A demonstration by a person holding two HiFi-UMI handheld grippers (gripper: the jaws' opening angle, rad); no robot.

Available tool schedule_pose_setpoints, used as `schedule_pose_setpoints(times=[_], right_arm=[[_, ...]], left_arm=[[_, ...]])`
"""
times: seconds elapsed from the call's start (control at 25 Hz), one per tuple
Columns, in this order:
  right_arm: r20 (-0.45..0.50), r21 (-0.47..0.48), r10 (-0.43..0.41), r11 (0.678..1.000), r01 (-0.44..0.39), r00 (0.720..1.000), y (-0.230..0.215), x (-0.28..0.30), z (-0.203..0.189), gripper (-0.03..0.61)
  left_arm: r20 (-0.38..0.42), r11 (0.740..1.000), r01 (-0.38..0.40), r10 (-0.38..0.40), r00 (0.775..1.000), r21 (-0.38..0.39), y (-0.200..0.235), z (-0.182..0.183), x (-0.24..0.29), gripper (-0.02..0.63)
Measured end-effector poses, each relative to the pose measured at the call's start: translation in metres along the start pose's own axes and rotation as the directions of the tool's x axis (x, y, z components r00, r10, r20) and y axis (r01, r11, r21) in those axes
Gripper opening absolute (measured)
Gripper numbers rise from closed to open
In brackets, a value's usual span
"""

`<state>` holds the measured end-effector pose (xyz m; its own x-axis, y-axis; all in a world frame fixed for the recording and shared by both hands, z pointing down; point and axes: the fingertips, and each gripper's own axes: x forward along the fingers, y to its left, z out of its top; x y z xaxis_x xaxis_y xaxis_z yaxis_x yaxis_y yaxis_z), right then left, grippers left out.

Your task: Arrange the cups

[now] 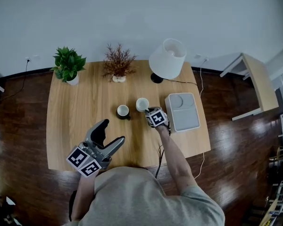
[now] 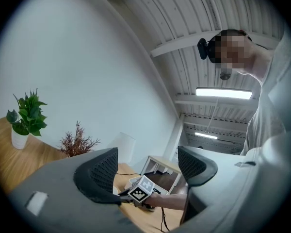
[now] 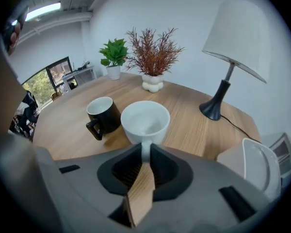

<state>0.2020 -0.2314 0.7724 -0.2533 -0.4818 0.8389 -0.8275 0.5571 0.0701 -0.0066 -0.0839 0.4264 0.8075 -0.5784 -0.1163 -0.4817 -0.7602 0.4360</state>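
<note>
A white cup stands upright on the wooden table, with a black mug just to its left, apart from it. My right gripper points down at the white cup and is shut on its handle, which shows pinched between the two dark pads. My left gripper hovers over the table's near edge, open, with nothing between its jaws.
A white lamp with a black base stands behind the cups. A green potted plant and a dried reddish plant line the far edge. A grey-white box sits right of the cups; a cable runs off the near edge.
</note>
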Motion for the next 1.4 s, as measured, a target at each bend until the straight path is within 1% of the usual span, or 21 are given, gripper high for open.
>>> schedule_pose_setpoints(times=[0.12, 0.2, 0.24, 0.32, 0.4, 0.48, 0.56, 0.64, 0.72, 0.76, 0.84, 0.96, 1.04, 1.12, 1.24, 1.28, 1.4], right_arm=[[0.087, 0.087, 0.02, 0.996, -0.027, 0.996, -0.001, -0.018, 0.004, 0.069], [0.168, 0.143, 0.023, 0.989, -0.047, 0.986, -0.012, -0.037, 0.011, 0.069], [0.205, 0.168, 0.01, 0.985, -0.045, 0.979, -0.023, -0.049, 0.014, 0.068], [0.256, 0.218, -0.045, 0.976, -0.012, 0.966, -0.055, -0.076, 0.014, 0.069], [0.266, 0.279, -0.131, 0.959, 0.054, 0.955, -0.099, -0.103, 0.003, 0.069], [0.232, 0.349, -0.226, 0.927, 0.136, 0.946, -0.148, -0.125, -0.018, 0.069], [0.156, 0.418, -0.303, 0.883, 0.215, 0.94, -0.193, -0.143, -0.048, 0.069], [0.063, 0.458, -0.343, 0.844, 0.278, 0.937, -0.228, -0.155, -0.077, 0.069], [-0.02, 0.477, -0.344, 0.822, 0.311, 0.939, -0.25, -0.159, -0.101, 0.069], [-0.051, 0.482, -0.336, 0.817, 0.317, 0.941, -0.256, -0.158, -0.11, 0.069], [-0.08, 0.484, -0.315, 0.817, 0.313, 0.946, -0.261, -0.154, -0.122, 0.069], [-0.063, 0.485, -0.295, 0.826, 0.288, 0.953, -0.26, -0.148, -0.124, 0.069], [-0.047, 0.48, -0.305, 0.828, 0.289, 0.951, -0.26, -0.147, -0.12, 0.067], [-0.049, 0.461, -0.339, 0.827, 0.323, 0.939, -0.261, -0.147, -0.12, 0.07], [-0.097, 0.423, -0.404, 0.81, 0.405, 0.909, -0.263, -0.151, -0.128, 0.1], [-0.104, 0.423, -0.414, 0.804, 0.418, 0.904, -0.262, -0.154, -0.129, 0.152], [-0.077, 0.463, -0.439, 0.779, 0.422, 0.895, -0.253, -0.167, -0.13, 0.152]], left_arm=[[-0.012, 1.0, 0.007, -0.007, 1.0, -0.002, -0.001, -0.002, 0.001, 0.376], [-0.019, 1.0, 0.012, -0.012, 1.0, -0.003, -0.002, -0.004, 0.005, 0.376], [-0.021, 1.0, 0.016, -0.016, 1.0, -0.003, -0.003, -0.005, 0.006, 0.376], [-0.023, 1.0, 0.025, -0.025, 0.999, -0.005, -0.005, -0.006, 0.01, 0.376], [-0.024, 0.999, 0.032, -0.032, 0.999, -0.007, -0.006, -0.007, 0.013, 0.376], [-0.024, 0.999, 0.035, -0.036, 0.999, -0.007, -0.007, -0.007, 0.014, 0.376], [-0.024, 0.999, 0.036, -0.036, 0.999, -0.008, -0.007, -0.008, 0.013, 0.376], [-0.024, 0.999, 0.035, -0.035, 0.999, -0.011, -0.006, -0.009, 0.013, 0.376], [-0.025, 0.999, 0.033, -0.033, 0.999, -0.014, -0.006, -0.011, 0.013, 0.376], [-0.025, 0.999, 0.032, -0.033, 0.999, -0.014, -0.006, -0.011, 0.013, 0.376], [-0.023, 0.999, 0.032, -0.032, 0.999, -0.013, -0.006, -0.01, 0.013, 0.376], [-0.021, 1.0, 0.028, -0.029, 0.999, -0.01, -0.006, -0.009, 0.012, 0.376], [-0.021, 1.0, 0.025, -0.026, 0.999, -0.01, -0.005, -0.009, 0.012, 0.376], [-0.022, 1.0, 0.024, -0.024, 0.999, -0.011, -0.005, -0.01, 0.012, 0.376], [-0.023, 1.0, 0.026, -0.026, 0.999, -0.013, -0.006, -0.011, 0.013, 0.376], [-0.021, 1.0, 0.028, -0.028, 0.999, -0.013, -0.007, -0.011, 0.013, 0.376], [-0.016, 0.999, 0.028, -0.028, 0.999, -0.015, -0.007, -0.012, 0.014, 0.376]])
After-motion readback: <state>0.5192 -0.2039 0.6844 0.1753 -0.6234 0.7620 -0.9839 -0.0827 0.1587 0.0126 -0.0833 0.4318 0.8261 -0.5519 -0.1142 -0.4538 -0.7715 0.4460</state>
